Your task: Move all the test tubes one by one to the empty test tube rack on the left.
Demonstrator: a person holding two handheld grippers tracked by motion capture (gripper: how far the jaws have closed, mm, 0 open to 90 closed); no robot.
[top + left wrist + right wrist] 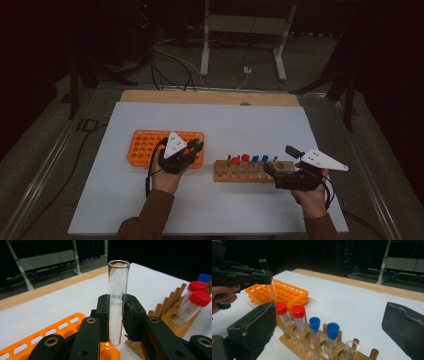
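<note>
White table: orange rack beside wooden rack of capped tubes.

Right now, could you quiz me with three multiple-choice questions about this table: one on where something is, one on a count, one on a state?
1. Where is the open glass tube?
A. lying on the white table
B. between the jaws of the left gripper, above the orange rack
C. in the wooden rack

2. How many capped tubes stand in the wooden rack?
A. two
B. four
C. six

3. How do the jaws of the right gripper stand?
A. wide open, nothing between them
B. shut on a red-capped tube
C. shut on the wooden rack

Answers: B, the pads press the tube upright over the orange holes. B, two red caps and two blue caps show. A, both pads stand far apart, clear of the tubes.
</note>
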